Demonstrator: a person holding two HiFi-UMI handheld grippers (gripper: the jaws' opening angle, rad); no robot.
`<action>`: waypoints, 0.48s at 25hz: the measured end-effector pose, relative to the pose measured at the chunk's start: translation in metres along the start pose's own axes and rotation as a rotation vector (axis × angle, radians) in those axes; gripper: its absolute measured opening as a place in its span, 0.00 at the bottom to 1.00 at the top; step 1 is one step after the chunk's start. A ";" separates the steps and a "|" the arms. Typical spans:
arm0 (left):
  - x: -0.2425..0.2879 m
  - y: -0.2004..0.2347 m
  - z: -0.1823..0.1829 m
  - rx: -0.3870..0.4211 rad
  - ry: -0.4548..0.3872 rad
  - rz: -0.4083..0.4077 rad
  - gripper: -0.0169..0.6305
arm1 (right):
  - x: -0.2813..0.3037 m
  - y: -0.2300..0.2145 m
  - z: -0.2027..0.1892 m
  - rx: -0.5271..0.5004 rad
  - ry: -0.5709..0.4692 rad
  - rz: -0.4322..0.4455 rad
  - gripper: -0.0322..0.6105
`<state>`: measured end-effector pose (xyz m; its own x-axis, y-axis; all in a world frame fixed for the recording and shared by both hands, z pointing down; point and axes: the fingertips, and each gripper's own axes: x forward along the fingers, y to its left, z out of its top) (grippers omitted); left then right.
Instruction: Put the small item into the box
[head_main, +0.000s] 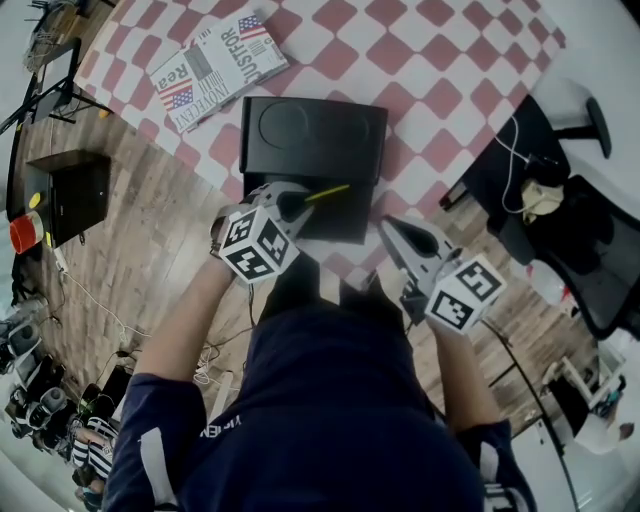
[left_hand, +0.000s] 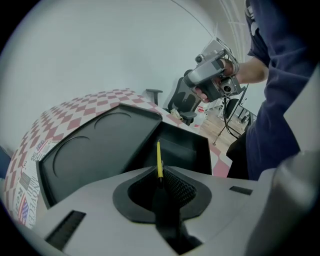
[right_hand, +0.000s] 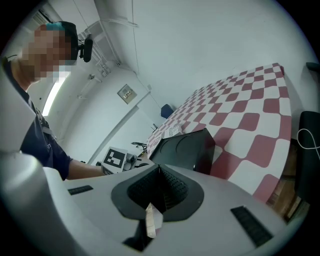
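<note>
One thin yellow stick is the small item. The left gripper has it pinched at one end between its jaws, and most of its length pokes out past the fingertips. In the left gripper view, the stick runs straight along the line of the jaws. It points down over the open compartment of the black box, whose flipped-back lid lies flat to the left. From the head view, the stick's long axis slants rightward and a little away from the person, above the near part of the box on the checked tablecloth.

So the target lies directly beyond and below the stick's free end — I judge that the left hand only needs to go lower along that same line and let go.

The right gripper hangs just right of the box's near corner. Its jaws are pressed together with nothing between the tips, though its own view shows a pale scrap low in the gap. It is further from the compartment than the left gripper.
</note>
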<state>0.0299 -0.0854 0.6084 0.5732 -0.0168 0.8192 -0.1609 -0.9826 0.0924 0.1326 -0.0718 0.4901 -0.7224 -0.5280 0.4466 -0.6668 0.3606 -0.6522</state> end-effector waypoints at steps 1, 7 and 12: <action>0.003 0.001 -0.001 0.003 0.013 0.003 0.14 | -0.001 -0.002 0.000 0.004 -0.001 -0.002 0.08; 0.019 0.005 -0.009 0.026 0.096 0.013 0.14 | -0.003 -0.009 -0.001 0.015 0.002 0.000 0.08; 0.030 0.004 -0.022 0.061 0.182 0.025 0.14 | -0.007 -0.012 0.000 0.020 0.002 -0.003 0.08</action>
<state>0.0285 -0.0857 0.6454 0.4143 -0.0130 0.9100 -0.1213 -0.9918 0.0410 0.1455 -0.0722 0.4952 -0.7210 -0.5273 0.4496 -0.6648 0.3434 -0.6634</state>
